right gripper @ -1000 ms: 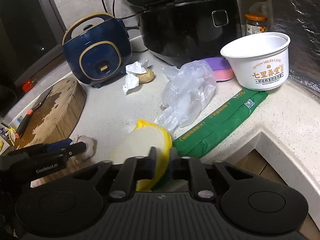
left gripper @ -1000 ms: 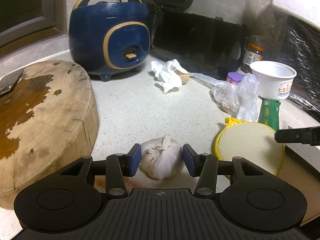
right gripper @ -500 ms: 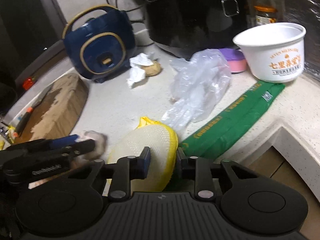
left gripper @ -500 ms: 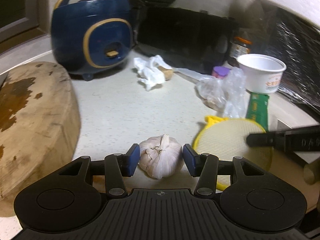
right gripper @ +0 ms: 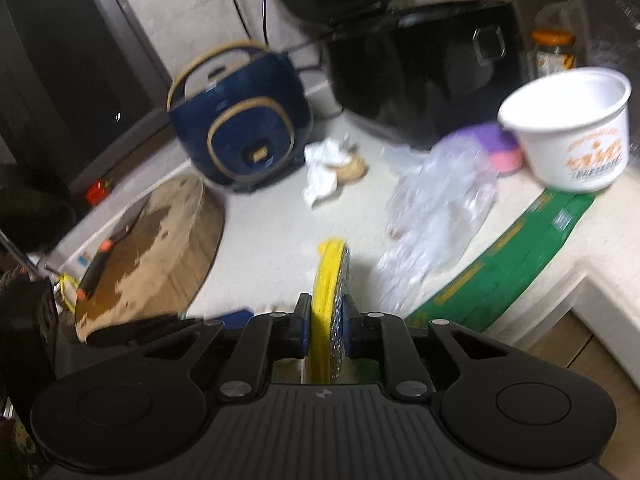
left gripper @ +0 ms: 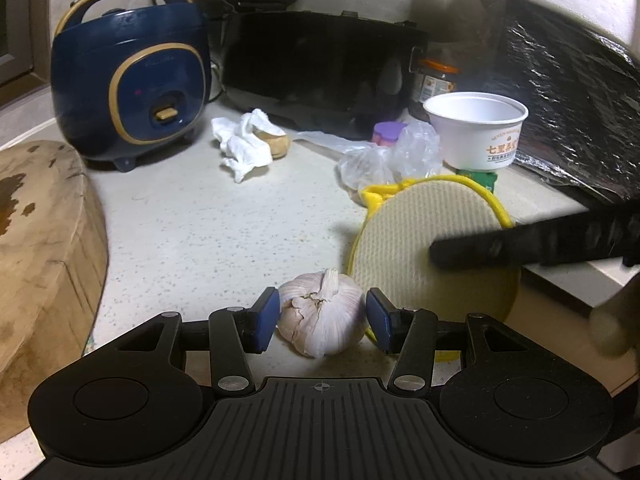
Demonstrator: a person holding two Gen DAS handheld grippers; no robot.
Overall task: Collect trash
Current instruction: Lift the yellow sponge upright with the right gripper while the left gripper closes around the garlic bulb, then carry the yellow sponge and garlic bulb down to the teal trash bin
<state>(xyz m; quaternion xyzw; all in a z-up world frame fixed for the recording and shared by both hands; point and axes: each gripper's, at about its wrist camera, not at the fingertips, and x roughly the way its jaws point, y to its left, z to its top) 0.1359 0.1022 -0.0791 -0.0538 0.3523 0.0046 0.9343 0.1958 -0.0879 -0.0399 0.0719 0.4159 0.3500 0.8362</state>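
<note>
Between the blue pads of the left tool (left gripper: 322, 320), a whole white garlic bulb (left gripper: 322, 314) is sitting on the pale speckled stone surface (left gripper: 200, 232); the jaws are standing spread, with a sliver of gap showing on either side of the bulb, so they are flanking it rather than squeezing it. Just right of that tool, a round yellow-rimmed mesh scrubbing pad (left gripper: 424, 248) is standing tilted up off the surface, and the right tool is reaching in across it as a dark blurred bar.

From the right wrist view, the right tool (right gripper: 326, 326) is closing on this same pad (right gripper: 330, 280), which is showing edge-on between the jaws, and the pads are already pressing on both of its faces. Ahead and right of this tool, a crumpled clear plastic bag (right gripper: 436, 208) is lying on the surface, and a long flat green packet (right gripper: 504, 256) is stretching away to the right toward a white printed paper bowl (right gripper: 568, 128). Farther ahead, a wad of white tissue (right gripper: 322, 168) is lying against a small tan lump, in front of a navy-blue rice cooker with gold trim (right gripper: 244, 140). To the left, a thick round wooden chopping block (right gripper: 152, 248) is resting on the surface. The right view is blurred.
</note>
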